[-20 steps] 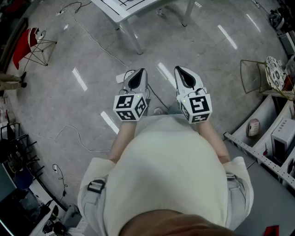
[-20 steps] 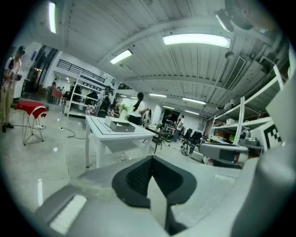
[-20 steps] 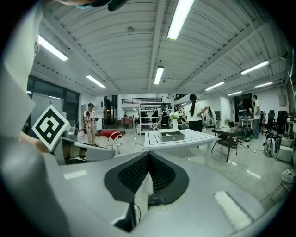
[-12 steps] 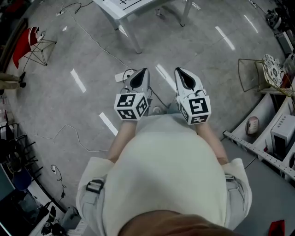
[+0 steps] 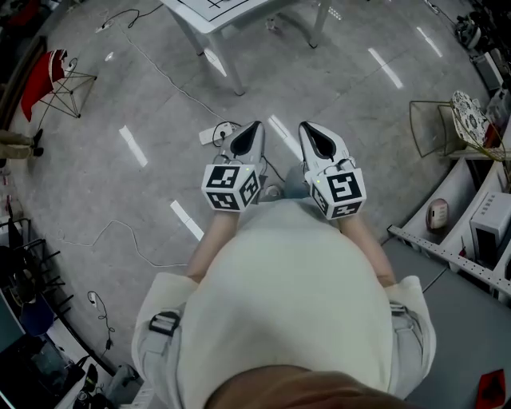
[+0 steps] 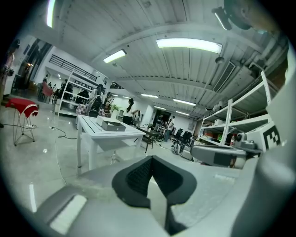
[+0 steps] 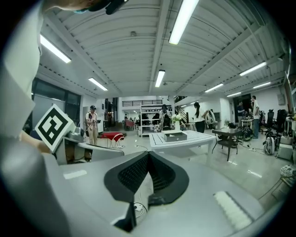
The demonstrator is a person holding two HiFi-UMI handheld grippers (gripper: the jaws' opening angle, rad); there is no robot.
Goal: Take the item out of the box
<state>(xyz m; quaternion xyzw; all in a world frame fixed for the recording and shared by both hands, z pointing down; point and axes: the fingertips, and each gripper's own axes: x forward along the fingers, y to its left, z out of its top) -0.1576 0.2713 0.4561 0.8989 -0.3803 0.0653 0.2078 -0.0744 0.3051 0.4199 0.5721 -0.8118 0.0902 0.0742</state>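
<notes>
A white table (image 5: 227,17) stands at the far edge of the head view, a few steps ahead. On it lies a shallow grey box (image 6: 113,125), which the right gripper view also shows as the box (image 7: 175,135). What is in it cannot be seen from here. I hold both grippers in front of my body over the floor, far from the table. My left gripper (image 5: 252,129) is shut with nothing between its jaws (image 6: 151,159). My right gripper (image 5: 308,129) is beside it, also shut and empty (image 7: 148,155).
Cables (image 5: 160,64) and a power strip (image 5: 214,133) lie on the grey floor between me and the table. A red stool (image 5: 52,76) stands far left, a wire chair (image 5: 435,128) and shelving (image 5: 455,240) on the right. A person (image 7: 92,122) stands in the distance.
Both grippers have drifted slightly forward and a little closer together. Their jaws have stayed shut.
</notes>
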